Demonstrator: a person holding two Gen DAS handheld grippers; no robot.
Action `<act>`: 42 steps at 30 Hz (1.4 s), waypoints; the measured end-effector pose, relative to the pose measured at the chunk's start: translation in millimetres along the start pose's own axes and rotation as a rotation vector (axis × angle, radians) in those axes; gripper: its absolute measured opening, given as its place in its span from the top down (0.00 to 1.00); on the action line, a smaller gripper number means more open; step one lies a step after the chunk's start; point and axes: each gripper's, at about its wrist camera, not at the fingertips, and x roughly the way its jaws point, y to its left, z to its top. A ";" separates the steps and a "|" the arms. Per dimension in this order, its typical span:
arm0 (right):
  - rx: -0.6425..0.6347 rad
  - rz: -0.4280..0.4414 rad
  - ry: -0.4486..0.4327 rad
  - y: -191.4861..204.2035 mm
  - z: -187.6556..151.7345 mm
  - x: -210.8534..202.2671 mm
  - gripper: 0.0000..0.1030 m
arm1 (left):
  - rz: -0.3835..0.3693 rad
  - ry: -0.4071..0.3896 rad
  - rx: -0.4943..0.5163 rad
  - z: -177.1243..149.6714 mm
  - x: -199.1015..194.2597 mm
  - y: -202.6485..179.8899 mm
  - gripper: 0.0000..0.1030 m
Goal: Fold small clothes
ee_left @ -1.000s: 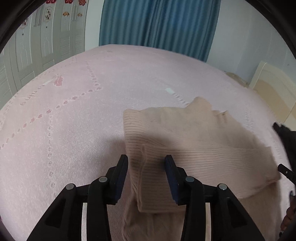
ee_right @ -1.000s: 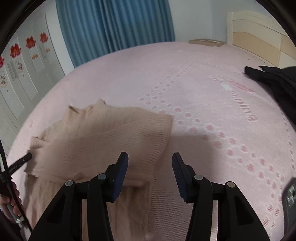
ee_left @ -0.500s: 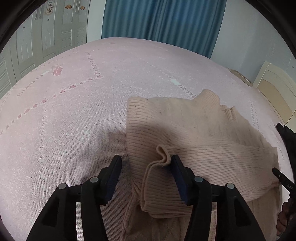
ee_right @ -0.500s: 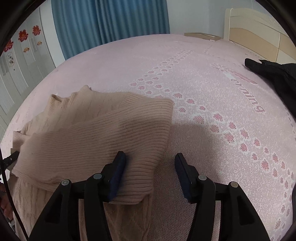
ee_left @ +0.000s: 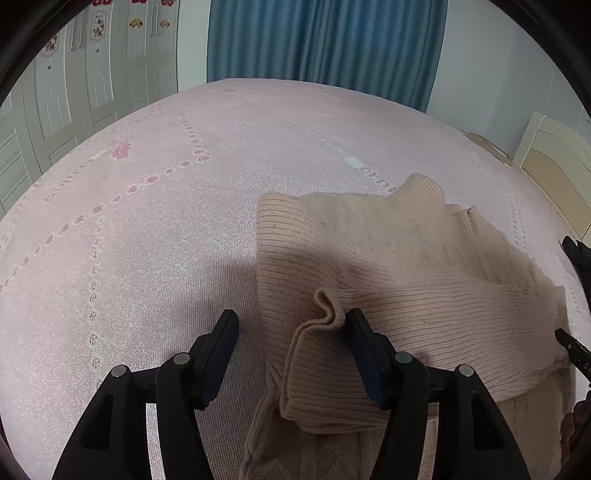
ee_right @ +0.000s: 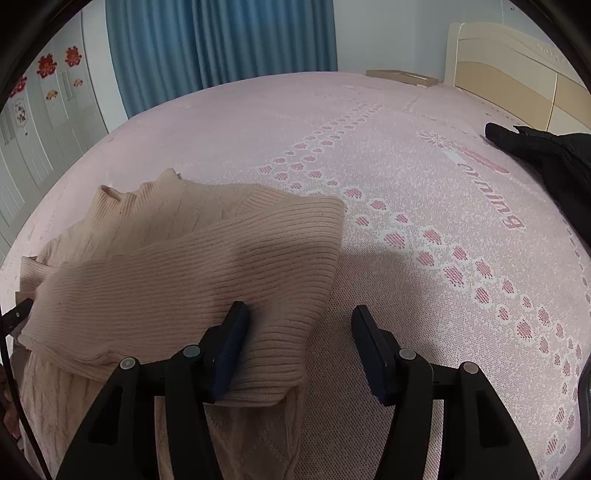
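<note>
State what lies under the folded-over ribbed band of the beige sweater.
Under the ribbed band lies the sweater's own cable-knit body, showing below the fold, on the pink bedspread. How far that layer reaches beneath is covered.

Your left hand-held gripper [ee_left: 290, 325] and right hand-held gripper [ee_right: 299, 317] both tilt downward, jaws just opened, gripping nothing.

Pink woven bedspread with darker pink dotted pattern [ee_right: 424, 229] filling most of right-wrist view. Blue pleated curtain [ee_left: 325, 44] hanging at 12 o'clock in left-wrist view. Pale panelled wardrobe doors with red paper decorations [ee_left: 110, 62] standing at 10 o'clock. Cream-and-tan wooden headboard [ee_right: 517, 70] rising at 2 o'clock in right-wrist view. White wall [ee_right: 388, 33] showing beside curtain, soft daylight lighting room.
</note>
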 end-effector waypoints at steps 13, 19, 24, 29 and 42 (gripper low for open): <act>0.008 0.029 0.004 -4.2 -1.3 -3.5 0.45 | -0.037 0.022 -0.014 -4.1 -3.0 5.1 0.37; 0.049 0.069 0.006 -14.0 -15.9 -19.3 0.44 | -0.067 0.032 -0.001 -20.8 -20.3 12.8 0.36; 0.007 0.035 0.011 -10.7 -44.3 -41.8 0.43 | -0.064 0.038 0.033 -41.7 -39.6 18.1 0.34; -0.021 0.013 0.023 -9.2 -75.0 -66.6 0.43 | -0.031 0.053 0.103 -73.7 -64.5 18.2 0.34; 0.065 0.052 0.078 -25.2 -150.0 -151.9 0.44 | -0.076 0.111 0.098 -154.2 -164.2 35.4 0.34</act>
